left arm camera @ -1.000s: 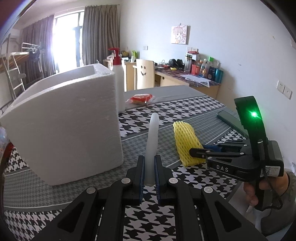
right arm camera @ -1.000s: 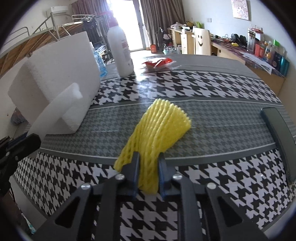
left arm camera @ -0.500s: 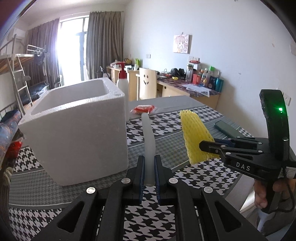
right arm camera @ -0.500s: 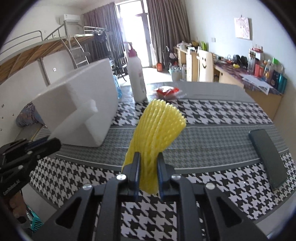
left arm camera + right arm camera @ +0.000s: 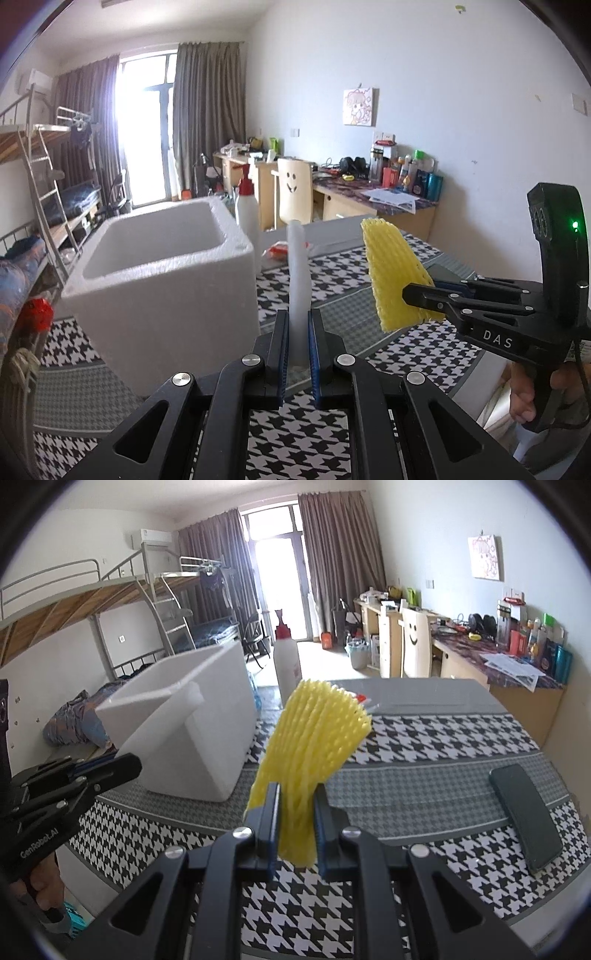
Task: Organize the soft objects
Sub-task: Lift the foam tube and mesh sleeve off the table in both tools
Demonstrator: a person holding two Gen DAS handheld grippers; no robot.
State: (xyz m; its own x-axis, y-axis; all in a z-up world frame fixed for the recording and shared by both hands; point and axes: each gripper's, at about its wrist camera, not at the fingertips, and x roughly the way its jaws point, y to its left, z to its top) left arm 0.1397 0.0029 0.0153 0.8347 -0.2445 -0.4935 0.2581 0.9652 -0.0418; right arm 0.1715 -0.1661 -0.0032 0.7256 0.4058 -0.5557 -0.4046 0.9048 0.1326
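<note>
- The left tool (image 5: 298, 345) is clamped on the lower end of a white foam strip (image 5: 298, 273), which stands upright from its jaws, lifted clear of the counter (image 5: 388, 347).
- The right tool (image 5: 295, 821) is closed on the bottom of a yellow foam net sleeve (image 5: 314, 746); the sleeve fans upward from its jaws, also off the counter.
- A white foam box (image 5: 162, 280), open at the top, sits on the counter; the strip is just right of the box, and the sleeve is farther right of it.
- Behind the box stands a white bottle with a red pump (image 5: 246, 210); a small red packet (image 5: 279, 250) lies on the counter right of the box's far corner.
- A dark phone (image 5: 524, 819) lies flat, well to the right of the box.
- The counter has a black-and-white houndstooth cloth with grey bands.
- Beyond the box: a bunk bed (image 5: 92, 602), curtains by a bright window, a cluttered desk (image 5: 498, 657) and a chair with a smiley face (image 5: 293, 192).
</note>
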